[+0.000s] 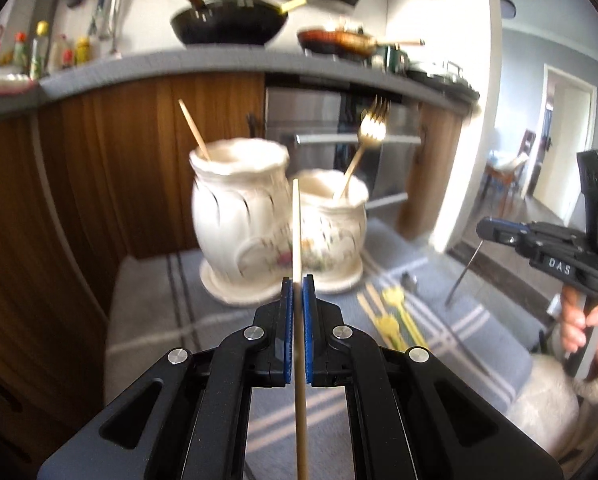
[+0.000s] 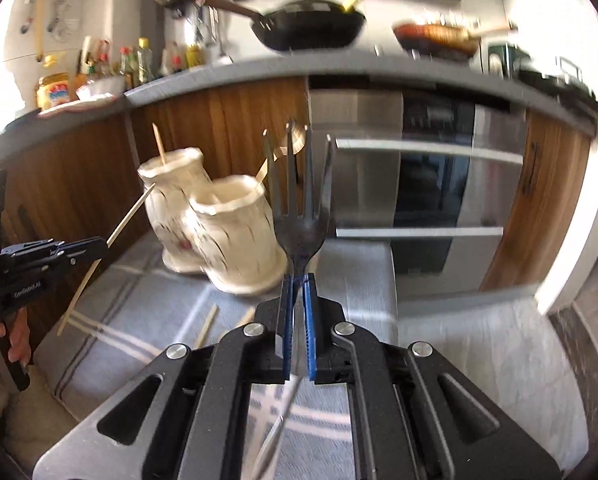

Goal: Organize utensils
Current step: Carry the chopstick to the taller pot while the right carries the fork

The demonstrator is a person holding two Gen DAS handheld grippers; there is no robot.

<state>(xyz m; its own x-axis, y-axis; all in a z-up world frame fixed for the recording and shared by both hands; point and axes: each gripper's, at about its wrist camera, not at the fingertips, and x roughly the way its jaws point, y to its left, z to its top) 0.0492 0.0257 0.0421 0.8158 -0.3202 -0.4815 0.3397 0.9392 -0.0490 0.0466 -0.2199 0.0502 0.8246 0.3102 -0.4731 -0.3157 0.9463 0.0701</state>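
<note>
Above the striped cloth (image 1: pixel 151 300), the left gripper (image 1: pixel 298 280) pinches a light, stiff wooden chopstick (image 1: pixel 297 224) mid-shaft, while the right gripper (image 2: pixel 299 280) clamps a slick, rigid metal fork (image 2: pixel 299 216) at its neck

Both grippers are matte black linkage frames with silver round-head screws and ribbed blue pads: the left gripper (image 1: pixel 298 280), the right gripper (image 2: pixel 298 278) (its side lettered "DAS", a green light glowing above).
</note>
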